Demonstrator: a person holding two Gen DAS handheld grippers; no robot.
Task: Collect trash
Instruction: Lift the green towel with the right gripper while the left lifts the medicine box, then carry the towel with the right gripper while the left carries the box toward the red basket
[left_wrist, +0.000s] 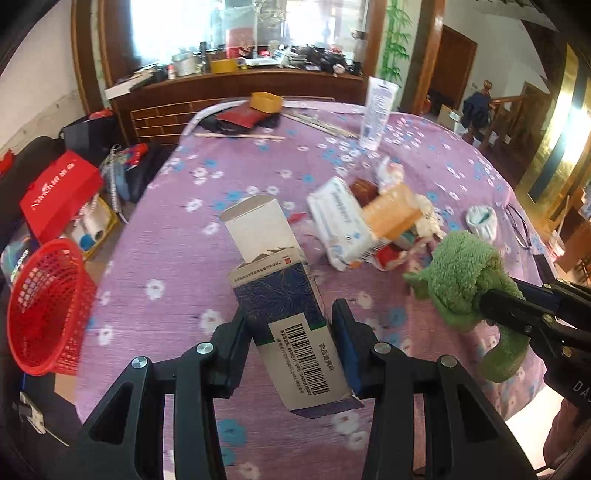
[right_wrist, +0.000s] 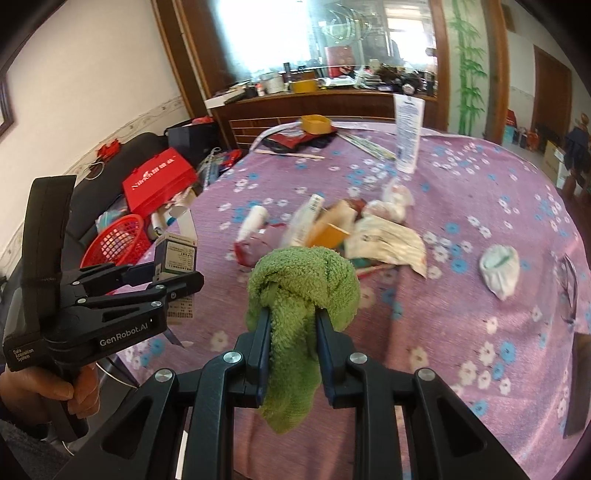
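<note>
While the left gripper (left_wrist: 291, 343) clamps a tall carton (left_wrist: 280, 295) between its two pads, the right gripper (right_wrist: 291, 332) is clenched on a green towel (right_wrist: 303, 291). Both hang over the near edge of the purple flowered tablecloth (left_wrist: 177, 251), the landmark for everything else. The carton is a slim cardboard box, dark blue with a fine leaf pattern on its upper half and white below, where a barcode and a line of print run along its length. Its top flap stands open, showing plain white card inside. Its long axis runs away from the gripper and leans slightly left, the open end pointing toward the far side of the tablecloth. The towel is bunched into a fuzzy knot above the pads, with a tail hanging below them. At the tablecloth's middle lies a trash pile (left_wrist: 373, 225) of wrappers, packets and crumpled tissue. Off the tablecloth's left edge, lower down, sits a red mesh basket (left_wrist: 48, 306).
</note>
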